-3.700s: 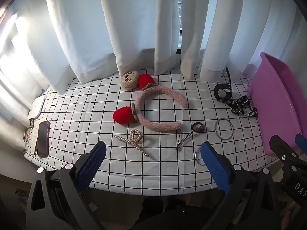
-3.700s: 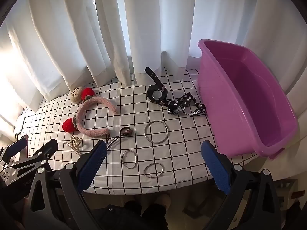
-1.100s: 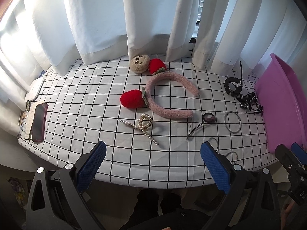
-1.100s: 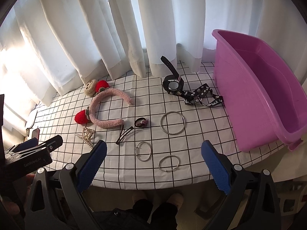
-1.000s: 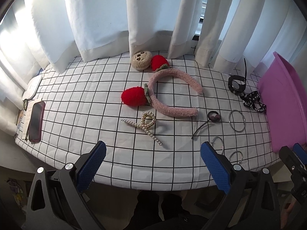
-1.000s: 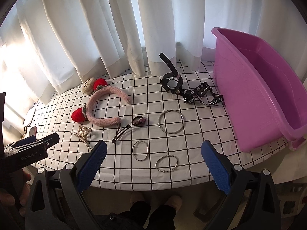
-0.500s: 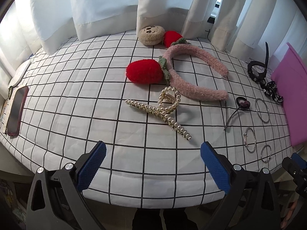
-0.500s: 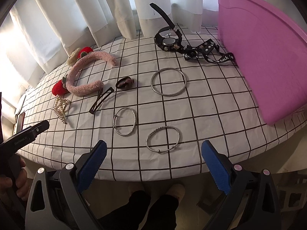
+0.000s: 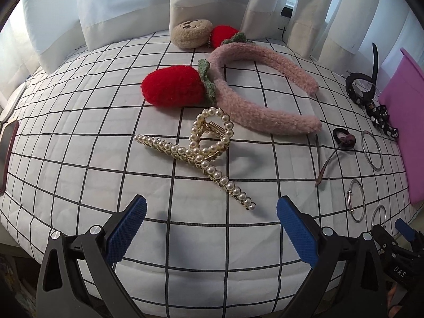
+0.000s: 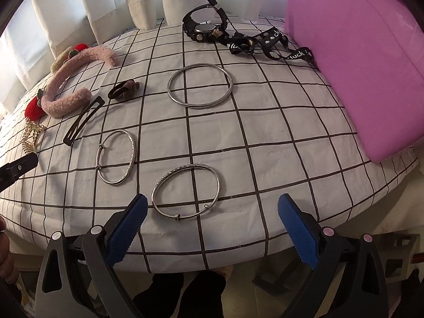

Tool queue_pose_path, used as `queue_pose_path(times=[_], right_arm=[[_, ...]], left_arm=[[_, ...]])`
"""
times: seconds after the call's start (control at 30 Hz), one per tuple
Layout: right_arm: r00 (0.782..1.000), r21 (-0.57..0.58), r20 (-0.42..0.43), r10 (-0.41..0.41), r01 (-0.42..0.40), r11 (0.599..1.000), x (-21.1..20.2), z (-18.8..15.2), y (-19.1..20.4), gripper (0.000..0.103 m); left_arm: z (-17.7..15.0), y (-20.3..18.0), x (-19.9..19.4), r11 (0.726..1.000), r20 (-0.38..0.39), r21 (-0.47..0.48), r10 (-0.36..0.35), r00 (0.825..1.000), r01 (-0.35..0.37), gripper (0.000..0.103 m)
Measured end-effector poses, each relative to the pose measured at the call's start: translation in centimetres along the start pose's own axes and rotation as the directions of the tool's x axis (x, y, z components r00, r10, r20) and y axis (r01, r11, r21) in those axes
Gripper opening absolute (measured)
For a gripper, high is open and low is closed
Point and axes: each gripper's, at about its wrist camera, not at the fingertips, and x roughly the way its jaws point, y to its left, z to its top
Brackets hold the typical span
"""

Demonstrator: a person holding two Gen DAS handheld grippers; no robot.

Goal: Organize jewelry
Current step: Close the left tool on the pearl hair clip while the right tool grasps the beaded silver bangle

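left wrist: left gripper [image 9: 210, 228] wide open, empty, low over checked tablecloth [image 9: 79, 137]; gold pearl-studded claw clip [image 9: 201, 156] just ahead between its fingers, fuzzy pink headband [image 9: 265, 111] behind | right wrist: right gripper [image 10: 212, 228] wide open, empty; silver bangle [image 10: 185, 192] just ahead, purple plastic tub [image 10: 357, 66] at right

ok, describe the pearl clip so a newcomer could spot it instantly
On the checked tablecloth, look just in front of the pink headband and its red strawberry. The pearl clip lies there: a gold claw lined with white pearls, the only beaded piece.
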Motion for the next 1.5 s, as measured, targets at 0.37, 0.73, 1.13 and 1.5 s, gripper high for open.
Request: queue_pose_path(times=[0.37, 0.73, 1.13, 1.5], right_arm=[[0.998, -0.018, 0.056, -0.007, 0.008, 1.000, 0.5, -0.2, 0.4, 0.094], [0.994, -0.023, 0.112, -0.002, 0.005, 1.000, 0.2, -0.9, 0.4, 0.094], [0.992, -0.023, 0.127, -0.007, 0.010, 1.000, 0.1, -1.0, 0.5, 0.094], [0.991, -0.098, 0.132, 0.038, -0.026, 0.995, -0.6, -1.1, 1.8, 0.064]], left_arm=[[0.6, 0.1, 1.5, 1.000, -0.003, -0.010, 0.016, 1.000, -0.016, 0.097], [0.0, -0.6, 1.8, 0.998, 0.073, 0.001, 0.067, 0.995, -0.067, 0.098], [0.2, -0.9, 1.3, 0.997, 0.156, -0.022, 0.080, 0.985, -0.078, 0.064], [-0.2, 0.4, 0.6, 0.997, 0.170, -0.022, 0.076, 0.982, -0.073, 0.010]])
